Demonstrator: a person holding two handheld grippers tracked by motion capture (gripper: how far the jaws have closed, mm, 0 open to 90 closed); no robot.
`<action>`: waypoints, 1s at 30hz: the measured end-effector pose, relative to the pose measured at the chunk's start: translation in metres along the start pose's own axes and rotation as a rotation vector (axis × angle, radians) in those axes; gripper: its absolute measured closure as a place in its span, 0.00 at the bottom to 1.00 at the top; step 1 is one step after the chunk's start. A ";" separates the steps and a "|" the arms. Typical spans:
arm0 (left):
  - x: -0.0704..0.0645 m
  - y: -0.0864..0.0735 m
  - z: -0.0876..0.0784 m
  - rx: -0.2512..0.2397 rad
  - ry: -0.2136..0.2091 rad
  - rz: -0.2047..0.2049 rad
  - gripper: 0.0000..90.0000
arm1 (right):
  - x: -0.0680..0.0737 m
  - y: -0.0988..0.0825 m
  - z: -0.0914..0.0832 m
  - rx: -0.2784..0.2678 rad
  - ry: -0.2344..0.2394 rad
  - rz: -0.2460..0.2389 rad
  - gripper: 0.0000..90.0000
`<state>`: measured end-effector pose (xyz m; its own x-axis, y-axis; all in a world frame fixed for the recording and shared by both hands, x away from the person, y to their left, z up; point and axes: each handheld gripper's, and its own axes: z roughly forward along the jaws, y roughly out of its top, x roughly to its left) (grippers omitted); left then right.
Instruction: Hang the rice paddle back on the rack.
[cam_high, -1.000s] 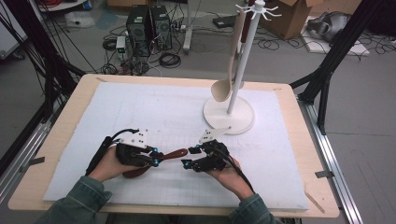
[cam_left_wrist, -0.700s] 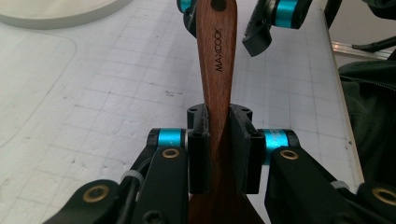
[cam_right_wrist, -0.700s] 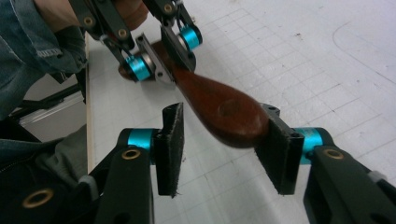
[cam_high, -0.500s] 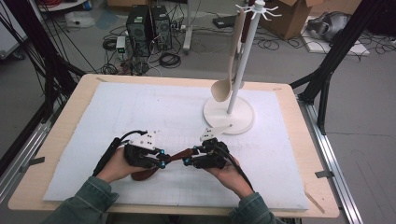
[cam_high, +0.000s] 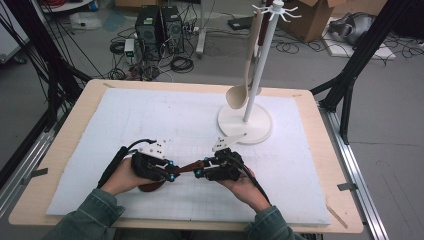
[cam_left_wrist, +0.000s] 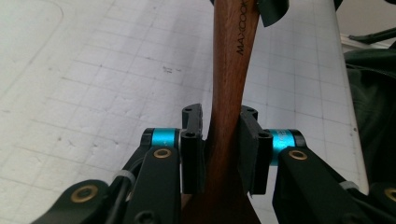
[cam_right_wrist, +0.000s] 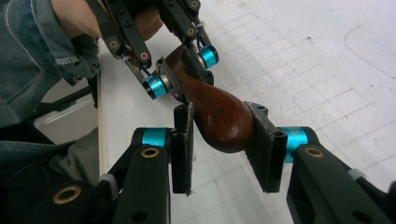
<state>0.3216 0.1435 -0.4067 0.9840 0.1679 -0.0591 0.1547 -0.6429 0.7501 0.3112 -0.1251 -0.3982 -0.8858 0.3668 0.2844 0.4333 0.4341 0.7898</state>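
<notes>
— What's being held down there at the near edge of the table (cam_high: 325, 150)?

— A dark wooden spoon (cam_left_wrist: 231, 107), lifted a little off the white mat (cam_high: 150, 120), lying level between the two hands. The left gripper (cam_high: 171, 175) has it by the neck where the handle widens toward the bowl; from the left gripper view both pads press flat against the wood, jaws nearly closed but just eased a touch wider.

— And the other end?

— The right gripper (cam_right_wrist: 223, 144) sits around the rounded butt of the handle. Its jaws have just been closing in; the right pad looks to be on the wood, and the left pad is at its edge, though I can't quite tell if it presses.

— Anything holding other things?

— No bowls or boxes on the table. Farther back stands a white rack (cam_high: 252, 117) on a round base, with a pale spoon (cam_high: 245, 75) hanging from its hooks, bowl down, well apart from the hands.
</notes>
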 end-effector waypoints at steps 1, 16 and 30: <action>-0.001 0.000 0.000 -0.008 0.005 0.002 0.82 | 0.000 0.000 0.000 -0.006 -0.001 0.006 0.71; -0.007 0.021 -0.001 -0.105 0.084 0.001 0.84 | 0.004 0.016 0.001 -0.088 -0.019 0.029 0.64; -0.004 0.026 -0.004 -0.167 0.046 -0.042 0.81 | 0.005 0.026 -0.008 -0.142 0.037 0.030 0.81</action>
<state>0.3209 0.1288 -0.3847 0.9714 0.2282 -0.0655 0.1752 -0.5024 0.8467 0.3168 -0.1188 -0.3713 -0.8797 0.3455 0.3267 0.4338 0.3017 0.8490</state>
